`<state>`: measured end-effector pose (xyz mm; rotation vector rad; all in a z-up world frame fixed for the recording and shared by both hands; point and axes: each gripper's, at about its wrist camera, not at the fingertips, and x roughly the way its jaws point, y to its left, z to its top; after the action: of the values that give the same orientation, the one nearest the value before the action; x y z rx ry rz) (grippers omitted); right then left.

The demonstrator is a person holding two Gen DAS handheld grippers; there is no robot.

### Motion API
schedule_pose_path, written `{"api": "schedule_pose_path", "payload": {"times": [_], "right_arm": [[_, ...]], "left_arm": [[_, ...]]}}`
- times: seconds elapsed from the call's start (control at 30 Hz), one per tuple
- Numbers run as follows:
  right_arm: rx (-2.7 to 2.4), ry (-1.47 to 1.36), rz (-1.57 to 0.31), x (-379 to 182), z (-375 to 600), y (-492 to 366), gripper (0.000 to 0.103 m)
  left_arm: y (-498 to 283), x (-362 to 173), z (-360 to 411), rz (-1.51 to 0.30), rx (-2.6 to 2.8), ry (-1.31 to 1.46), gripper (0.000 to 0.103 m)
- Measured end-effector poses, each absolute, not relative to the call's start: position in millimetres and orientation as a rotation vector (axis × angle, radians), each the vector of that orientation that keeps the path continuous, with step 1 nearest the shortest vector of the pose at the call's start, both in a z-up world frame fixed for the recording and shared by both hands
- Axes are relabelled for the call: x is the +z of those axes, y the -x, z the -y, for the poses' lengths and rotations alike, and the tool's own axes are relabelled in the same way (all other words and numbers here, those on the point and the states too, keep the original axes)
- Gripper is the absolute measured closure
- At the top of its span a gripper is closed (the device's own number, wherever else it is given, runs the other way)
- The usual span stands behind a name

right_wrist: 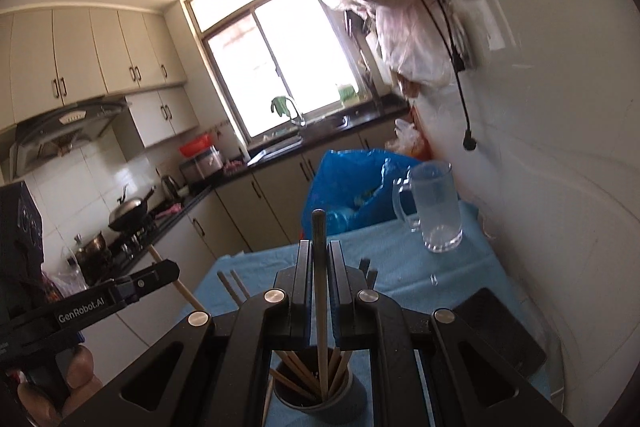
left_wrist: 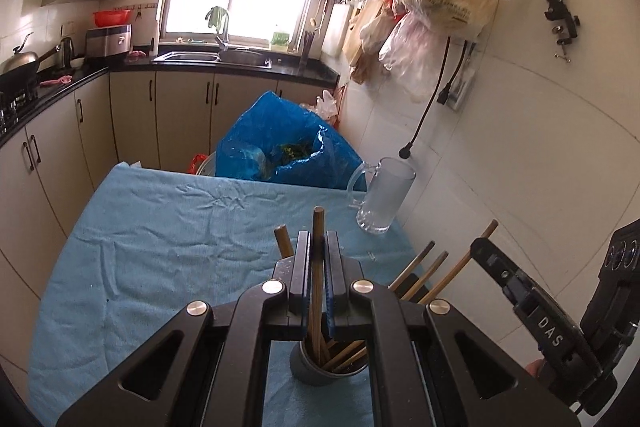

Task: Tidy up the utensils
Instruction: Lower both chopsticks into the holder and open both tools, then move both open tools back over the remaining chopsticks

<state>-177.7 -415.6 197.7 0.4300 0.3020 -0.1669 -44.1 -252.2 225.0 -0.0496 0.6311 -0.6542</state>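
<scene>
Left wrist view: your left gripper is clenched on one chopstick; your right gripper grips another. Both rise toward twelve o'clock over the cup. Light, stiff, slick sticks; pinch mid-shaft.

1. Your left gripper is black, with two flat jaws and blue pads inside.
2. It has four round silver screws on its black arms.
3. Your right gripper looks the same: black, blue inside, silver screws.
4. Seen from the side, one says "DAS" in white letters.
5. The other says "GenRobot.AI" in white.
</scene>
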Motion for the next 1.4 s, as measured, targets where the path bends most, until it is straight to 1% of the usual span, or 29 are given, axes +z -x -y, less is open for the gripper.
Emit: {"api": "schedule_pose_path", "payload": {"times": [0.17, 0.23, 0.3, 0.33, 0.4, 0.43, 0.47, 0.5, 0.53, 0.57, 0.6, 0.63, 0.73, 0.8, 0.87, 1.0, 1.23, 1.33, 1.4], "right_arm": [[-0.174, -0.43, -0.339, 192.6, 415.4, 174.4, 0.094], [-0.173, -0.438, -0.347, 193.2, 416.9, 176.4, 0.09], [-0.18, -0.446, -0.333, 197.7, 419.4, 183.3, 0.08], [-0.185, -0.443, -0.317, 202.3, 420.4, 189.9, 0.077], [-0.2, -0.431, -0.289, 210.3, 419.5, 202.6, 0.066], [-0.208, -0.425, -0.276, 213.8, 419.1, 208.5, 0.062], [-0.219, -0.413, -0.258, 217.4, 417.8, 217.2, 0.051], [-0.242, -0.39, -0.238, 220.4, 415.1, 227.0, 0.038], [-0.264, -0.363, -0.222, 222.8, 412.1, 234.1, 0.032], [-0.305, -0.312, -0.206, 224.2, 405.2, 243.4, 0.017], [-0.344, -0.264, -0.199, 223.7, 398.3, 250.6, 0.003], [-0.376, -0.214, -0.194, 221.2, 390.5, 257.3, 0.0], [-0.408, -0.147, -0.22, 208.9, 377.0, 266.2, 0.0], [-0.444, -0.122, -0.253, 191.4, 368.5, 271.5, 0.0], [-0.465, -0.091, -0.198, 176.2, 359.8, 285.1, 0.0], [-0.385, -0.133, -0.248, 153.5, 354.1, 294.2, 0.0], [-0.318, -0.088, -0.282, 136.0, 319.4, 290.3, 0.0], [-0.273, -0.109, -0.311, 130.4, 309.9, 284.0, 0.0], [-0.204, -0.152, -0.365, 123.8, 306.9, 276.0, 0.0]], "left_arm": [[43.3, 223.0, 250.5, -0.636, -0.643, 0.054, 0.098], [44.9, 225.3, 246.9, -0.637, -0.644, 0.063, 0.097], [47.5, 229.0, 242.8, -0.63, -0.646, 0.071, 0.096], [49.1, 231.7, 240.8, -0.625, -0.645, 0.075, 0.095], [54.0, 236.2, 235.3, -0.613, -0.646, 0.084, 0.089], [58.0, 238.8, 231.0, -0.603, -0.645, 0.089, 0.087], [63.1, 241.2, 226.0, -0.589, -0.644, 0.092, 0.087], [67.3, 242.6, 222.5, -0.576, -0.642, 0.09, 0.086], [72.6, 243.7, 217.3, -0.562, -0.637, 0.089, 0.084], [78.9, 243.3, 209.8, -0.549, -0.633, 0.095, 0.079], [83.1, 241.8, 204.3, -0.543, -0.632, 0.099, 0.077], [87.7, 239.0, 198.5, -0.54, -0.628, 0.1, 0.075], [100.1, 226.2, 183.8, -0.549, -0.616, 0.084, 0.075], [106.8, 215.7, 173.2, -0.556, -0.601, 0.073, 0.075], [111.1, 203.6, 161.2, -0.578, -0.591, 0.068, 0.074], [113.1, 181.9, 135.8, -0.617, -0.543, 0.067, 0.071], [106.0, 140.3, 85.9, -0.718, -0.447, 0.096, 0.07], [105.1, 125.5, 74.5, -0.75, -0.429, 0.095, 0.07], [103.3, 114.7, 69.2, -0.78, -0.421, 0.092, 0.07]]}}
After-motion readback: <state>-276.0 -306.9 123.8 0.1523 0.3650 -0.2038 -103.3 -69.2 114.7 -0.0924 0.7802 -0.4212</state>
